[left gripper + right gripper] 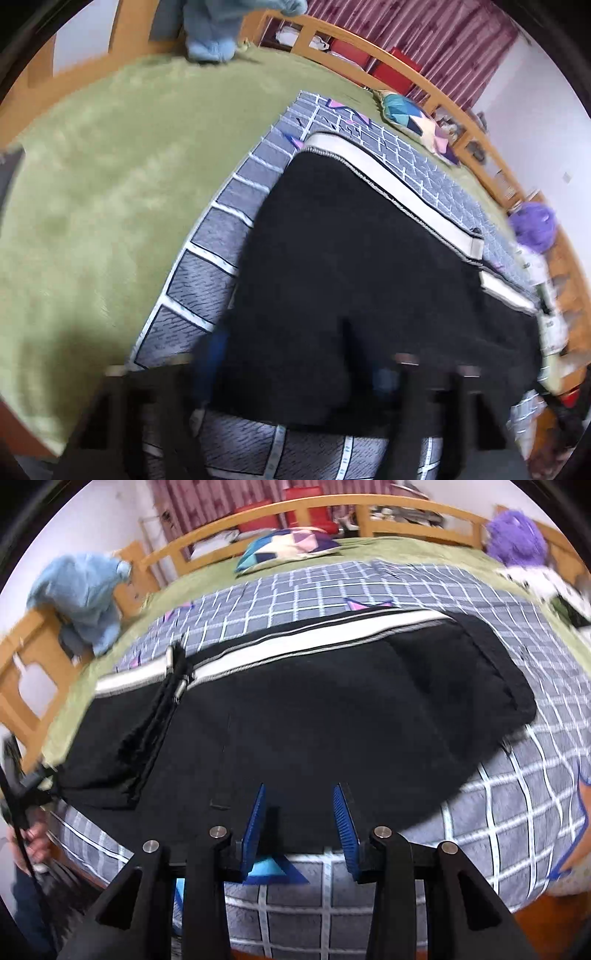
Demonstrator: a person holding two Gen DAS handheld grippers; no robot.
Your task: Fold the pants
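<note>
The pants [314, 716] lie flat on the grey checked sheet [517, 812], which covers part of a green fleecy blanket [92, 184] on the wood-railed bed [207, 550]. The fabric is black, matte and slightly napped. A white side stripe [295, 642] with silver edging runs along the far long edge, and a black drawstring with metal tips [173, 672] crosses it near the waist end.

My right gripper [301, 812] holds its jaws apart. The blue ribbed pads [343, 823] rest over the near edge of the pants with black cloth showing between them; nothing is clamped.

My left gripper [295, 369] is motion-blurred. Its dark fingers [410, 391] sit wide apart at the near edge of the pants. I cannot tell whether the pads are touching the cloth.

At the far rail sit a patterned cushion of coloured triangles [291, 546], a shaggy purple item [517, 539] and a crumpled light-blue garment [85, 594]. Red chairs [306, 513] and a striped curtain [406, 33] stand beyond the rail.

The left view cuts off the right end of the pants. In the right view, the left end runs into blur near the frame edge.
</note>
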